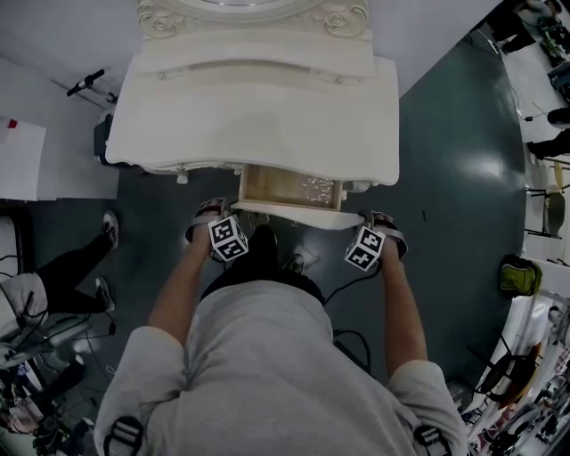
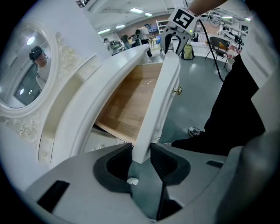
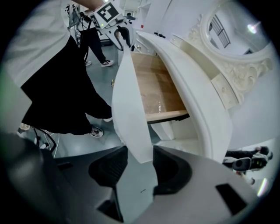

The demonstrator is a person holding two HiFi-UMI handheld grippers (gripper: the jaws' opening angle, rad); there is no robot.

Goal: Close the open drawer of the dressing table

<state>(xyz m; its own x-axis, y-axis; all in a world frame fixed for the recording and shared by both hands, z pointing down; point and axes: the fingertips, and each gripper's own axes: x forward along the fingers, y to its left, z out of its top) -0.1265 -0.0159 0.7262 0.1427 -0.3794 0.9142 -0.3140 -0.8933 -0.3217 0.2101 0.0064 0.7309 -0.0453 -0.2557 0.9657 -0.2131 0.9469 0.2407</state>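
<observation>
1. The white dressing table (image 1: 258, 107) stood on the dark floor (image 1: 454, 169).
2. Its drawer (image 1: 287, 185) hung pulled out from the middle of the front, its wooden bottom showing.
3. The left gripper (image 2: 141, 156) had its fingers pinched on the left end of the drawer front (image 2: 162, 96).
4. The right gripper (image 3: 139, 162) squeezed the other end between its pads.

We lose the mirror (image 1: 258, 12) to the head view's top edge, and the marker cubes (image 1: 228, 239) cover the jaws of the left gripper (image 1: 212, 216) and right gripper (image 1: 383, 223) at the drawer front (image 1: 294, 215). We cannot name the shiny patch (image 1: 318, 189) at the drawer's (image 1: 276, 185) right end, perhaps crumpled film, and the left edge crops a bystander (image 1: 76, 263) to legs.
</observation>
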